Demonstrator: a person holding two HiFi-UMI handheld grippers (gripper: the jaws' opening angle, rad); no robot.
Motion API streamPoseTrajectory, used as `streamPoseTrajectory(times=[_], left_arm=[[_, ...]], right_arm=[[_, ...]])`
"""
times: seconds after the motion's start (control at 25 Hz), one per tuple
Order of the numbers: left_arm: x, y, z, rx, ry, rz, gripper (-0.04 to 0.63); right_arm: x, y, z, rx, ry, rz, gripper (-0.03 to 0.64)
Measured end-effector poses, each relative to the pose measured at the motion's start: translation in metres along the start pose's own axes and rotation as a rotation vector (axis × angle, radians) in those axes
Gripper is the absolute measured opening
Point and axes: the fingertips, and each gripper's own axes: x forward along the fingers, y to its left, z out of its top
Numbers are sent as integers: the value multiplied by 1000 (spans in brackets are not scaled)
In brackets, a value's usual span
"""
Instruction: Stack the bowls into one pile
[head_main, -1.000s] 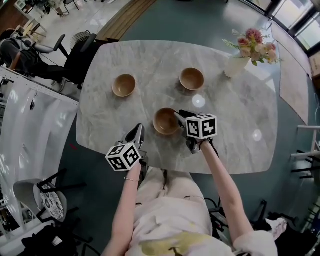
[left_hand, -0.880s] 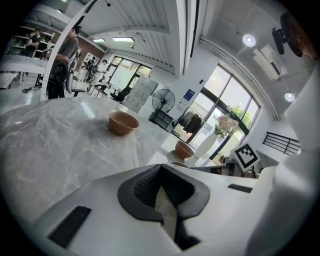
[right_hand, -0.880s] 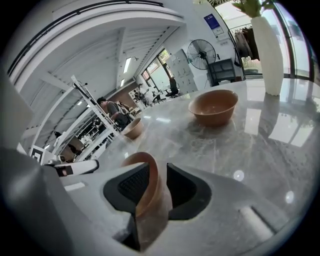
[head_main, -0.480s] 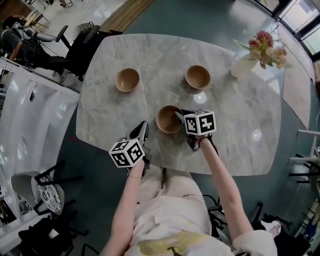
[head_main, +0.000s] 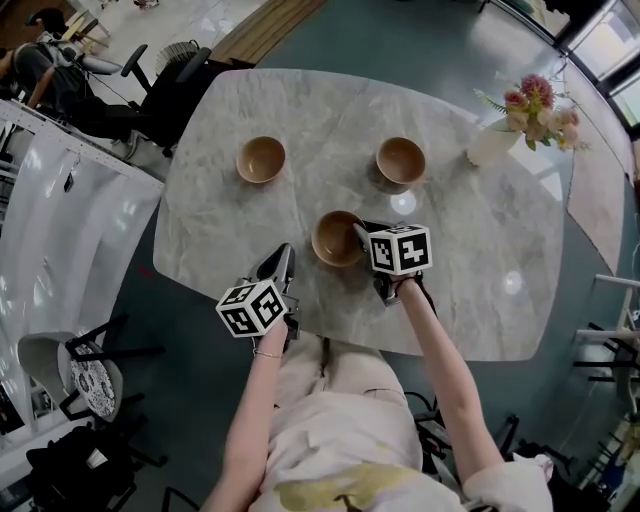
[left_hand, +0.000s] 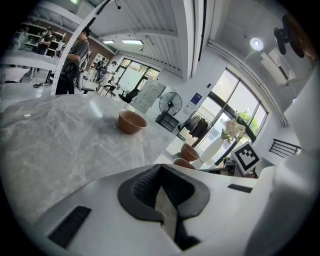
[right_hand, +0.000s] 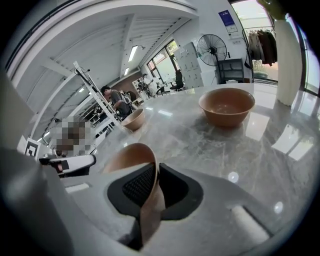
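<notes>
Three brown bowls stand on the marble table (head_main: 470, 250). The near bowl (head_main: 336, 238) (right_hand: 127, 157) is at the front middle. My right gripper (head_main: 360, 232) (right_hand: 151, 180) has that bowl's right rim between its pads, and its jaws are closing and pressing on the rim. A second bowl (head_main: 261, 159) (left_hand: 132, 121) (right_hand: 133, 119) stands at the far left and a third (head_main: 401, 160) (right_hand: 227, 106) at the far right. My left gripper (head_main: 280, 262) (left_hand: 160, 172) hovers at the table's front edge, left of the near bowl, shut with nothing in it.
A white vase of pink flowers (head_main: 495, 143) stands at the table's far right, behind the right bowl. A black office chair (head_main: 165, 90) sits off the table's far left corner. People and desks show in the background of the gripper views.
Both grippers and all three bowls keep their places. Only the head view has shifted slightly.
</notes>
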Motion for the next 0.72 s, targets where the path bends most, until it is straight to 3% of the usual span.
streamPoseTrajectory(times=[0.72], left_arm=[[-21, 26, 47, -43, -143, 55, 0]], right_arm=[[7, 32, 50, 51, -122, 51, 32]])
